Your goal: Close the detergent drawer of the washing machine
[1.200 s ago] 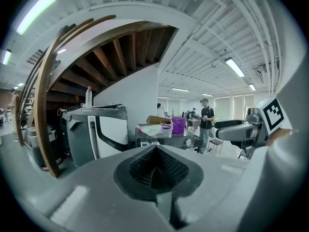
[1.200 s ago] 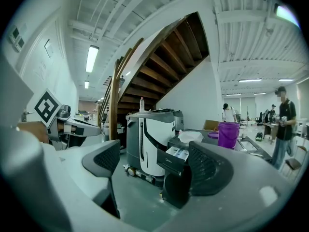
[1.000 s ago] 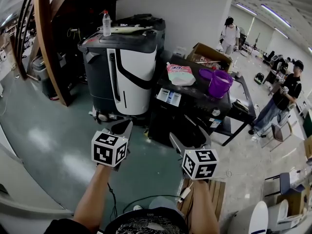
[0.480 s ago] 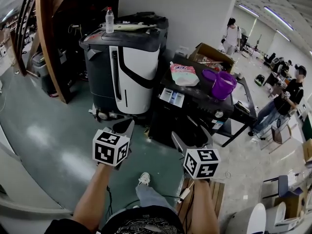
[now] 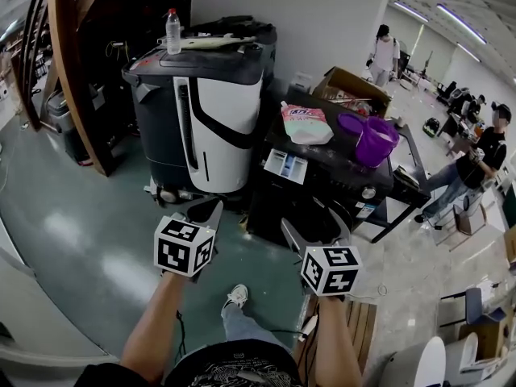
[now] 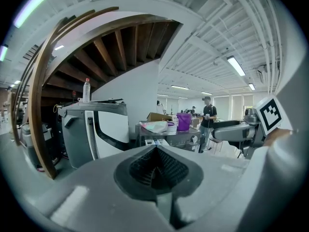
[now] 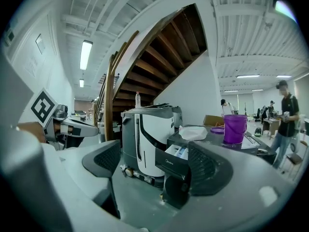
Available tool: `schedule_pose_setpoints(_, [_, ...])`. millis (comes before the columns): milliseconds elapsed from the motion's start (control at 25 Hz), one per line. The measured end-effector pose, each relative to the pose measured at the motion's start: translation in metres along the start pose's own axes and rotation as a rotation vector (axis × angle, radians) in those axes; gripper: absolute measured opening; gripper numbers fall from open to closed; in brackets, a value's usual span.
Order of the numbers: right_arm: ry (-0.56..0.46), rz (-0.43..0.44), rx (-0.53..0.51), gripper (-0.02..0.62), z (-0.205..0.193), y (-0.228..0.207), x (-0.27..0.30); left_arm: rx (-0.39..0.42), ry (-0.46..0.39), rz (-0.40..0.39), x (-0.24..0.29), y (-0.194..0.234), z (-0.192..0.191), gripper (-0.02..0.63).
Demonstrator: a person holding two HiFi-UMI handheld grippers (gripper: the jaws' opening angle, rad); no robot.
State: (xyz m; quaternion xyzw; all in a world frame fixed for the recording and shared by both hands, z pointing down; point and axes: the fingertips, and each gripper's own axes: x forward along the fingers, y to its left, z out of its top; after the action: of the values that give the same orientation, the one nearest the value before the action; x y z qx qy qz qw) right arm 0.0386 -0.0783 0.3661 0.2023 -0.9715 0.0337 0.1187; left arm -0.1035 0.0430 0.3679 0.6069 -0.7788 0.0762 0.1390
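- The detergent drawer (image 5: 284, 165) stands pulled out at the upper front of the washing machine (image 5: 270, 204).
- My right gripper (image 7: 154, 166) is released and empty, well short of the machine.
- My left gripper (image 6: 157, 163) is clenched on nothing.

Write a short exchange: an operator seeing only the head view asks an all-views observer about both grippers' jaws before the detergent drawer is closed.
Operator: Are the left jaws apart?
Observer: No. The left gripper is shut, its jaws together on nothing.
Operator: And the right?
Observer: The right gripper is open and empty. Its view frames the pulled-out detergent drawer between the jaws, untouched.
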Motion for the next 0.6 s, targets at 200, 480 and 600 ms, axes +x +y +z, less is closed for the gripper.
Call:
schedule_pose_setpoints(200, [0.002,-0.016,0.012,0.442,0.009,-0.024,0.039,0.008,0.006,-0.019,0.044,0.017,0.017,0.000])
schedule_pose_setpoints(480, [0.002,-0.046,0.050,0.437,0.026,-0.065,0.103,0.050,0.025,-0.059,0.117,0.043,0.050,0.000])
schedule_pose_setpoints(600, [0.001,-0.062,0.067,0.436,0.032,-0.082,0.129,0.067,0.034,-0.071,0.146,0.056,0.063,0.000])
